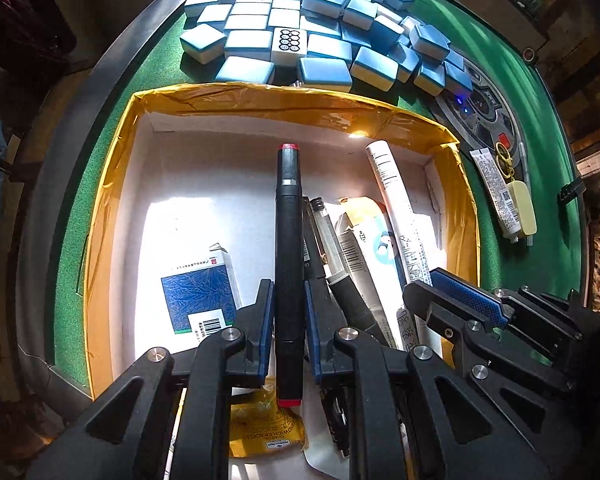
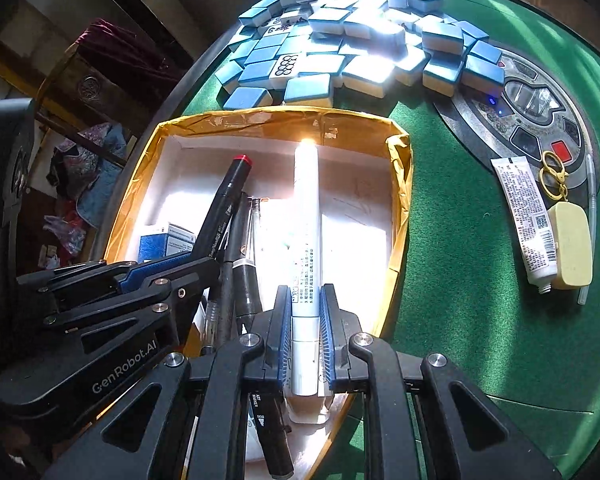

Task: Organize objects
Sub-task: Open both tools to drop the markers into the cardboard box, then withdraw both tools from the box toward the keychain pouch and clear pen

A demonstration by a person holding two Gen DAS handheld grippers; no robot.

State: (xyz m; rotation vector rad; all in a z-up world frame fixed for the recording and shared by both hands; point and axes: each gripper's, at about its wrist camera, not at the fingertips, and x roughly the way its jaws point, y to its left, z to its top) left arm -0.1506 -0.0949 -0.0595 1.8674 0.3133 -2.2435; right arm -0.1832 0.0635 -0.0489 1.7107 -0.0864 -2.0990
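A black marker with red ends (image 1: 288, 240) stands between the blue pads of my left gripper (image 1: 288, 304), which is shut on it above the open yellow-taped box (image 1: 112, 184). My right gripper (image 2: 306, 312) is shut on a white pen (image 2: 306, 232) over the same box (image 2: 400, 200). In the right wrist view the black marker (image 2: 224, 200) and the left gripper (image 2: 148, 276) show at the left. The right gripper (image 1: 456, 292) sits at the right edge of the left wrist view, with the white pen (image 1: 396, 200) ahead of it. Inside the box lie a blue medicine carton (image 1: 200, 292), several pens and a yellow snack packet (image 1: 264, 428).
A heap of blue-backed mahjong tiles (image 1: 312, 32) lies on the green felt beyond the box. To the right, a white tube (image 2: 524, 220) and a cream keychain with yellow rings (image 2: 572, 244) lie beside the table's round control panel (image 2: 536, 120). The dark table rim (image 1: 60, 160) curves at the left.
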